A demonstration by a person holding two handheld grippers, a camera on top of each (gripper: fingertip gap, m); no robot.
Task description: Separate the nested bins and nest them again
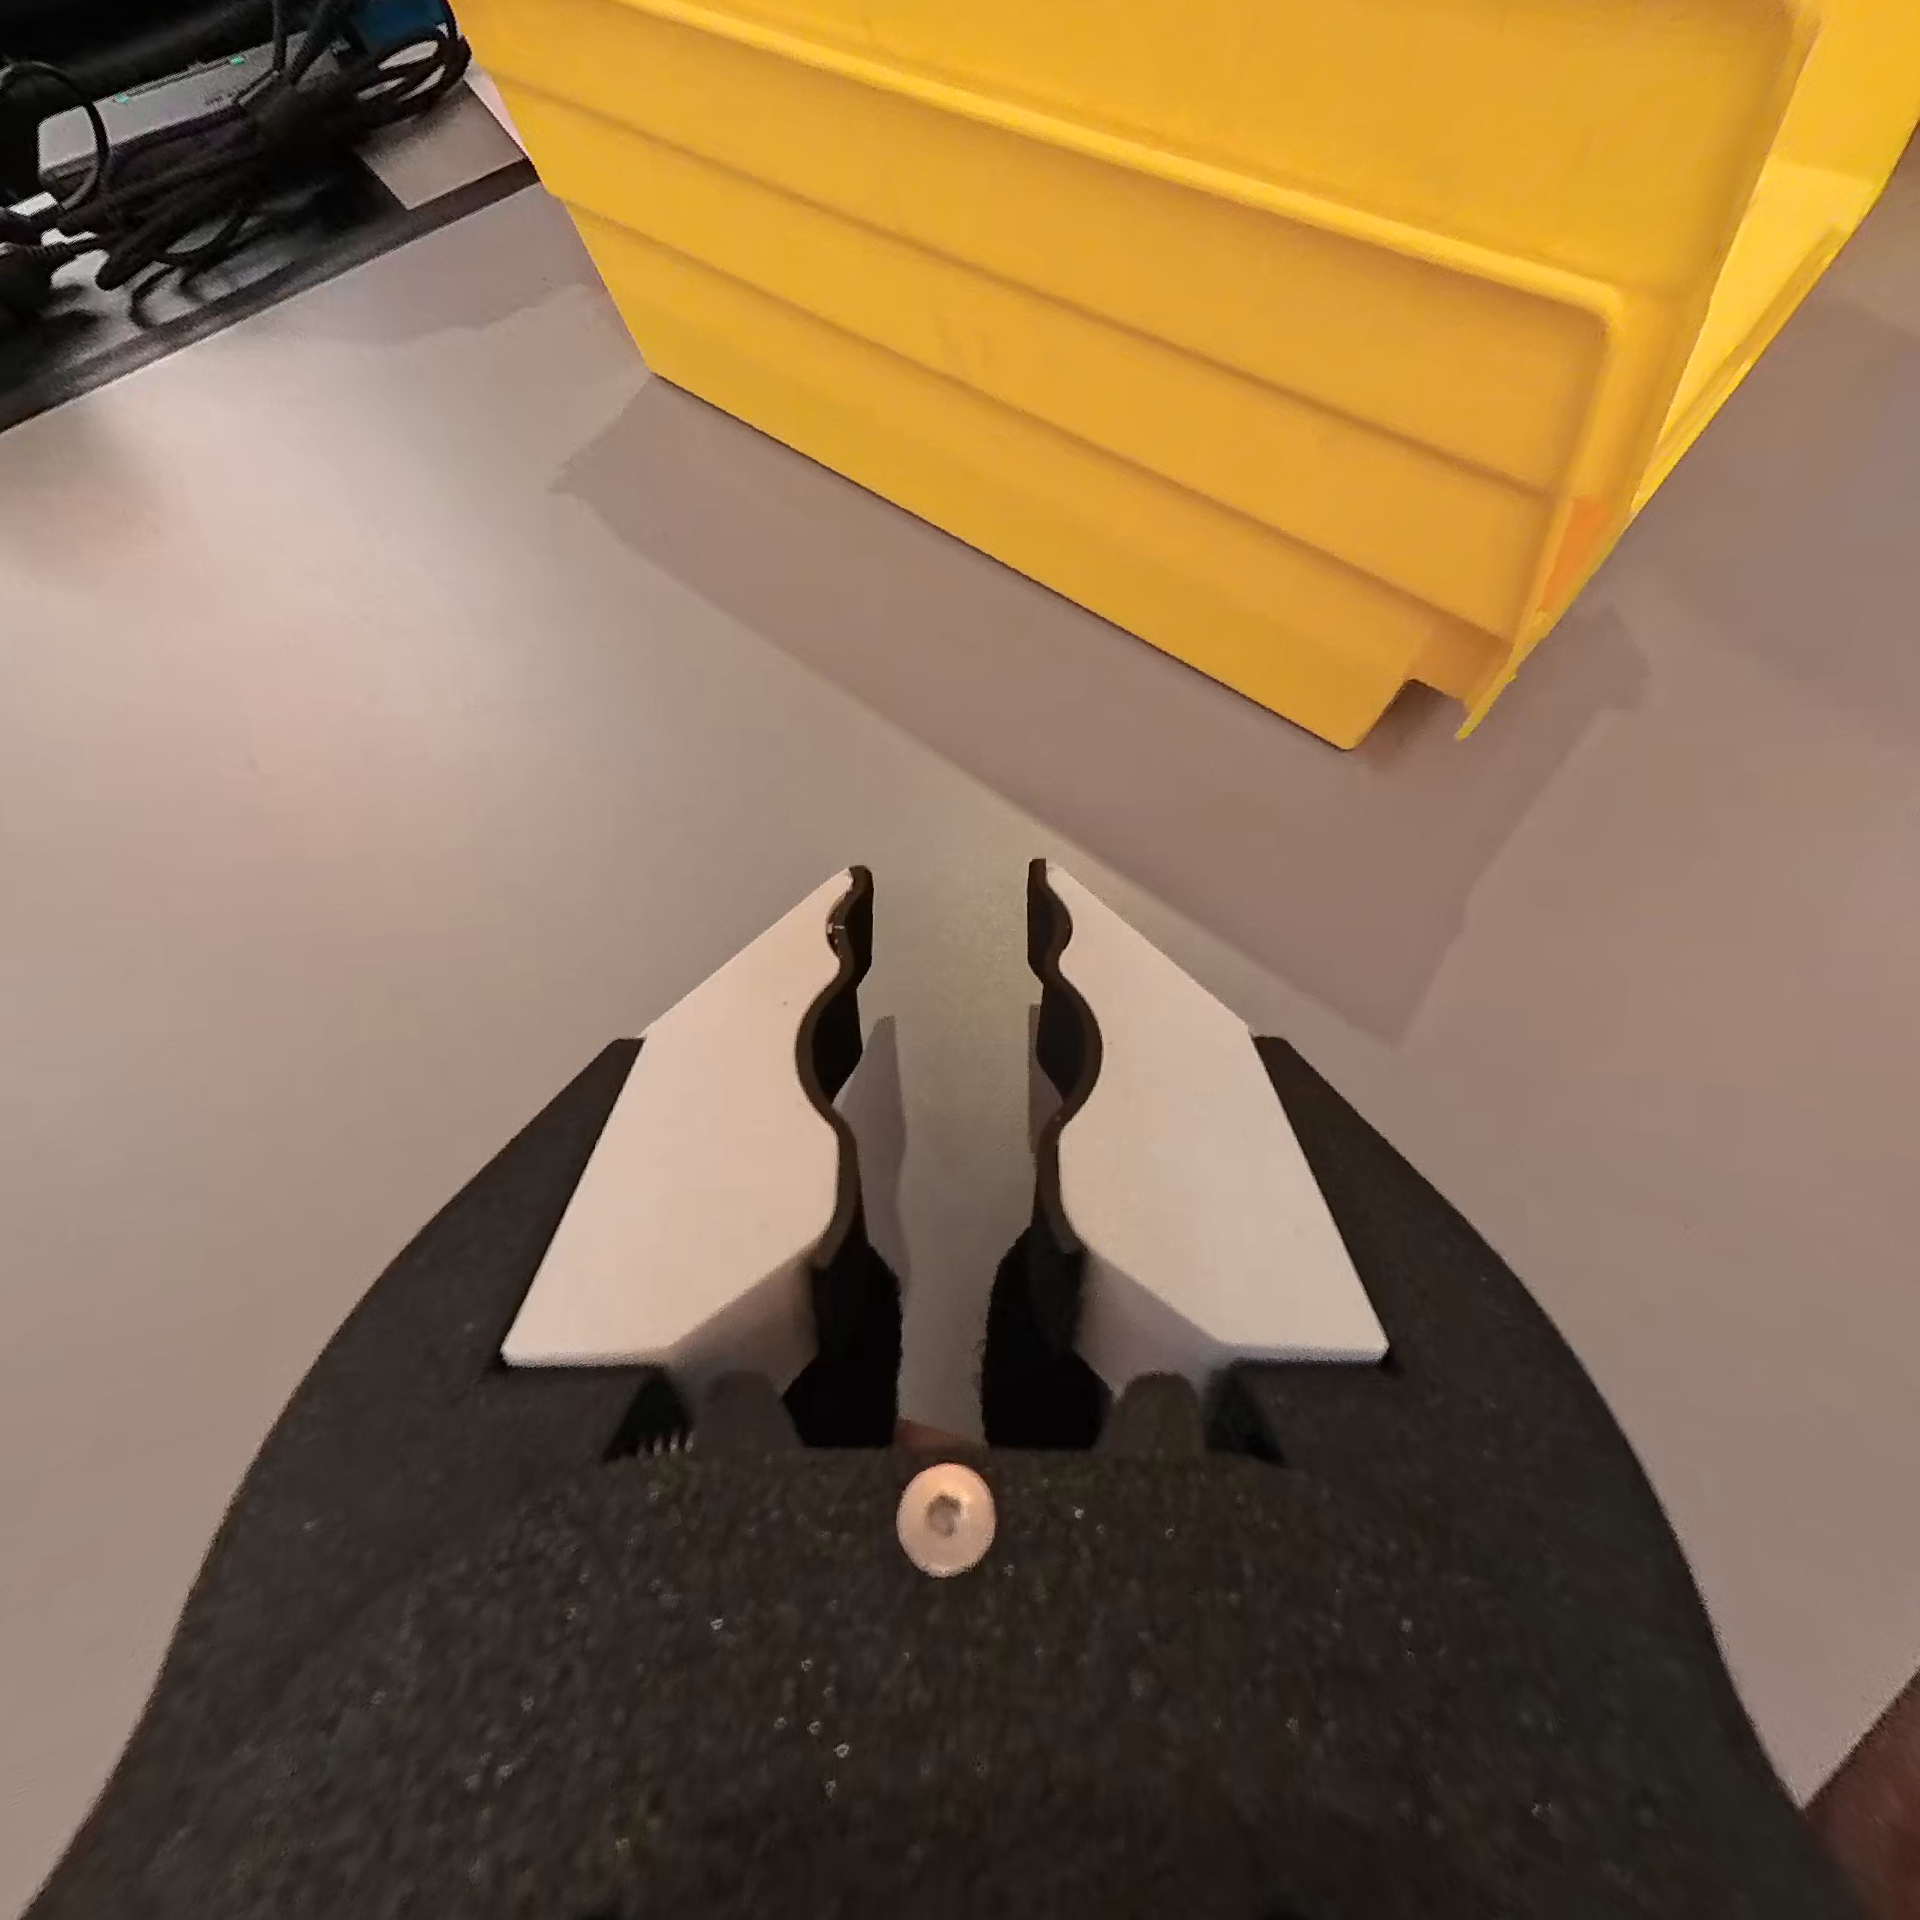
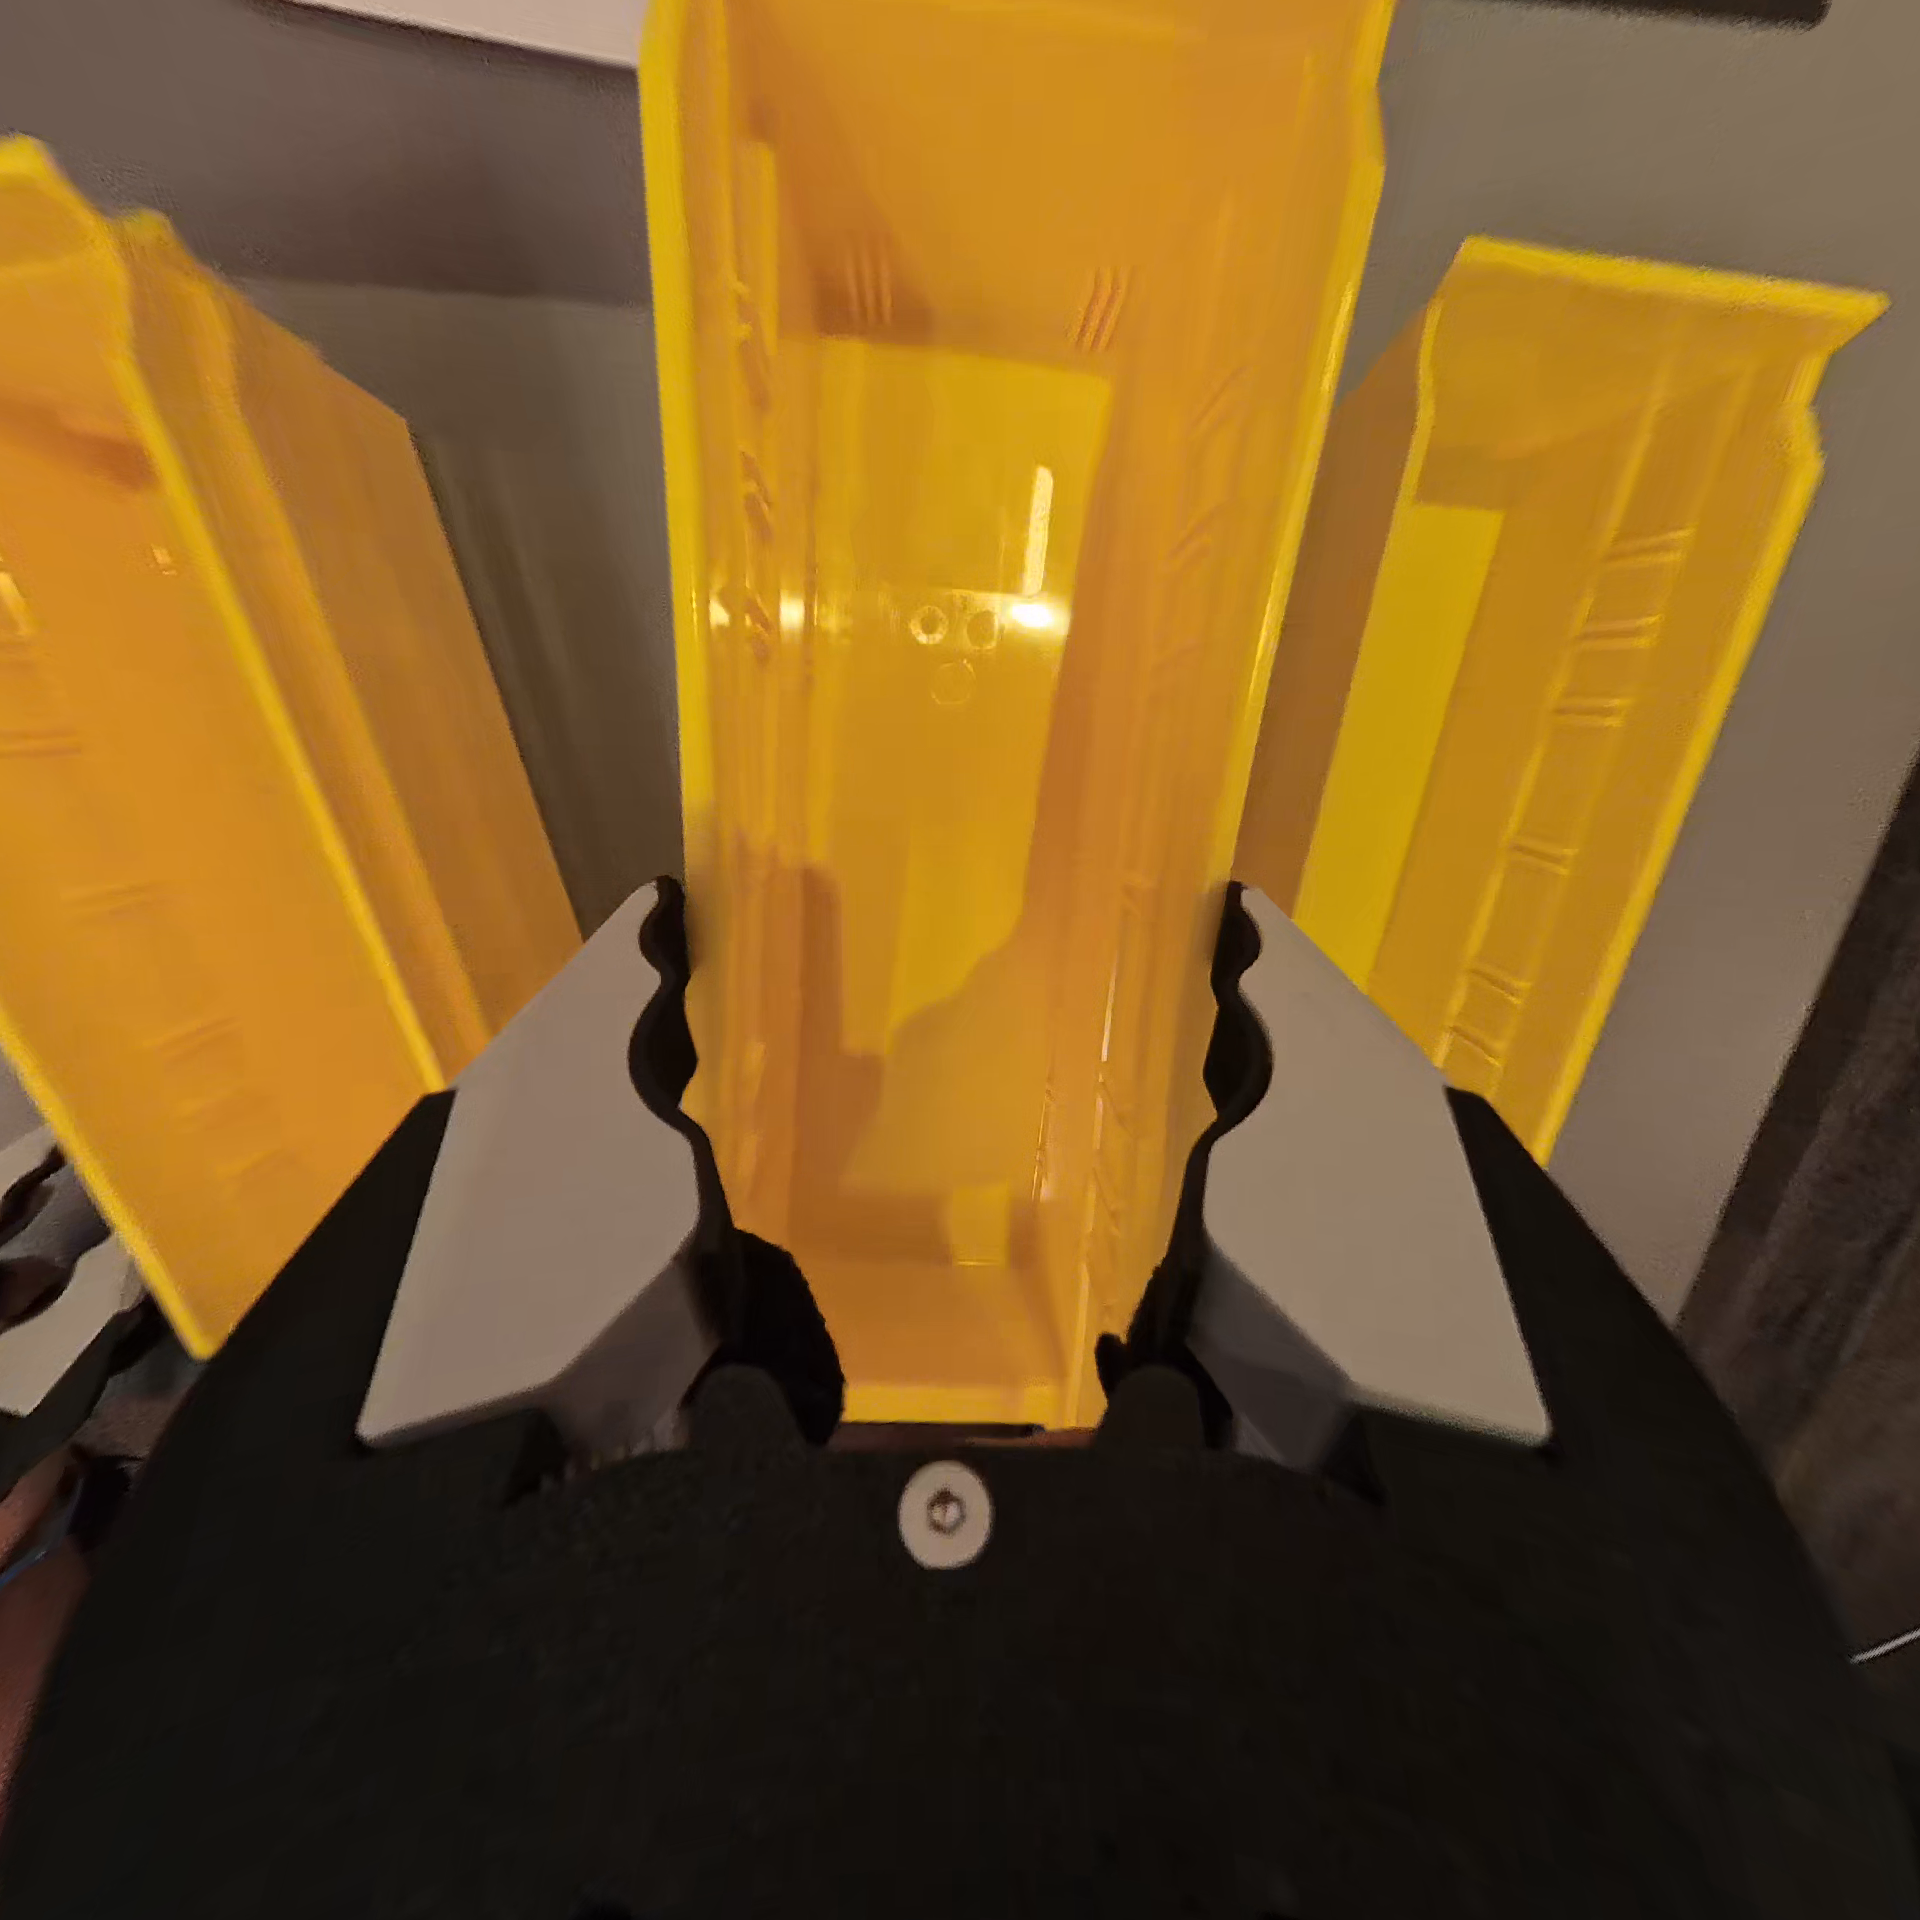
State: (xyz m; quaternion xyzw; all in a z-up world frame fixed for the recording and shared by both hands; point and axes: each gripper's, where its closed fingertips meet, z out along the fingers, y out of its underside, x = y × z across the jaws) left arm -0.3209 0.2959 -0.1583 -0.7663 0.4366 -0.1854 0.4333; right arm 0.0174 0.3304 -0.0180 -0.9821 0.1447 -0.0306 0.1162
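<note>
In the right wrist view three yellow bins lie side by side on the grey table [image 2: 540, 582]. My right gripper [image 2: 951, 914] is shut on the near end of the middle bin [image 2: 956, 582], one finger outside each side wall. The left bin [image 2: 208, 727] and the right bin [image 2: 1558, 675] stand apart from it. In the left wrist view my left gripper [image 1: 948, 894] is open and empty over the table [image 1: 364, 727]. The ribbed side of a yellow bin [image 1: 1091, 312] lies ahead of it to the right, not touching.
Black cables and a grey device [image 1: 156, 135] lie at the table's far left. The left gripper's tip shows at the lower left edge of the right wrist view [image 2: 42, 1247]. The table's right edge [image 2: 1766, 1351] borders a dark floor.
</note>
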